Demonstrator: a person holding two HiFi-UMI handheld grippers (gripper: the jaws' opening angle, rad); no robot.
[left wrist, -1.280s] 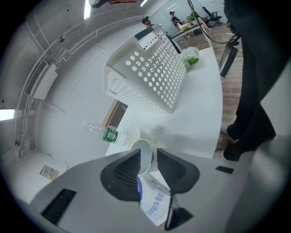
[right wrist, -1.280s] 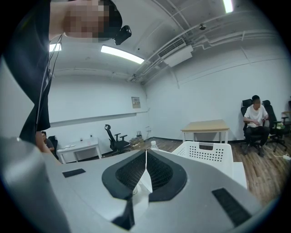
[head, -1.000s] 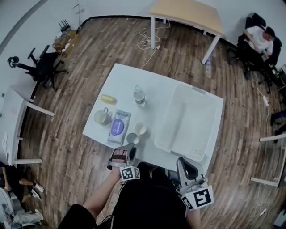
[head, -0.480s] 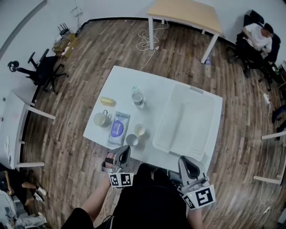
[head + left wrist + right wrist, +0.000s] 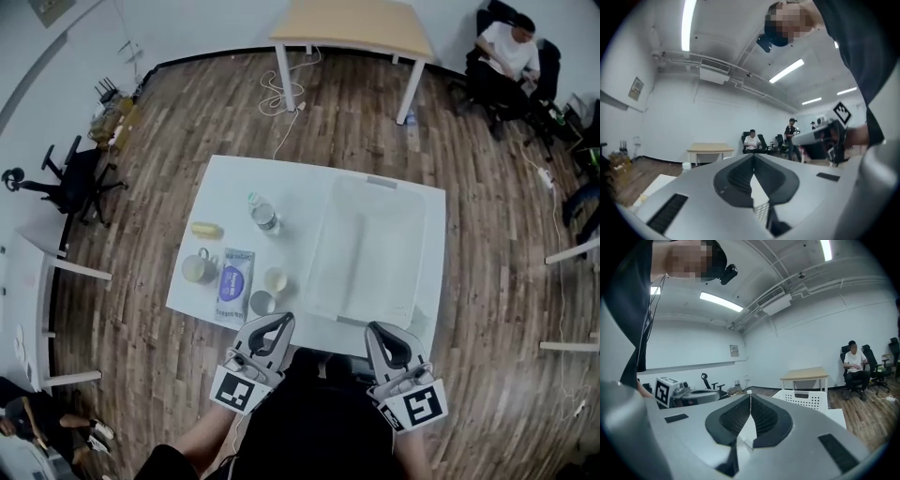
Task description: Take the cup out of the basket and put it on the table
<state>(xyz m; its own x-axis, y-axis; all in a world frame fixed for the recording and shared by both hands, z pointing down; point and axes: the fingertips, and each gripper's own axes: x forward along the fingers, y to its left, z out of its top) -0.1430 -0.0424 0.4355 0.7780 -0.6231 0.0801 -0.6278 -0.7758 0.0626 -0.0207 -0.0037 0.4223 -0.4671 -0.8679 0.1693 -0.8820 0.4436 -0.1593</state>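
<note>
Cup (image 5: pixel 262 302), small and grey, stands upright on the white counter (image 5: pixel 309 187) near its front edge, outside the basket (image 5: pixel 370 244) and free of both tongs. A 2nd, paler cup (image 5: pixel 275 279) stands just beside it on the far side; I cannot tell whether the 2 touch. To their left a purple packet (image 5: pixel 232 274) lies flat, and left of that sits a mug with a handle (image 5: pixel 198 268). Farther back are a small yellow thing (image 5: pixel 206 229) and an upright clear bottle (image 5: pixel 263 214). The white basket fills the right half of the counter, and nothing shows inside it. The person stands at the counter's front edge with both tongs held close to the body and pointing out over it. The left tongs (image 5: pixel 284 321) have just closed: their dark pads meet at the tips with nothing between them. The right tongs (image 5: pixel 373 328) are also together at the tips and empty. They are well apart from each other, the left pair nearest the grey cup but not touching it. Behind the counter, on the wooden floor (image 5: pixel 169 122), stands a bare wooden table (image 5: pixel 352 21), and a person sits in a chair (image 5: pixel 502 47) in the far right corner.
</note>
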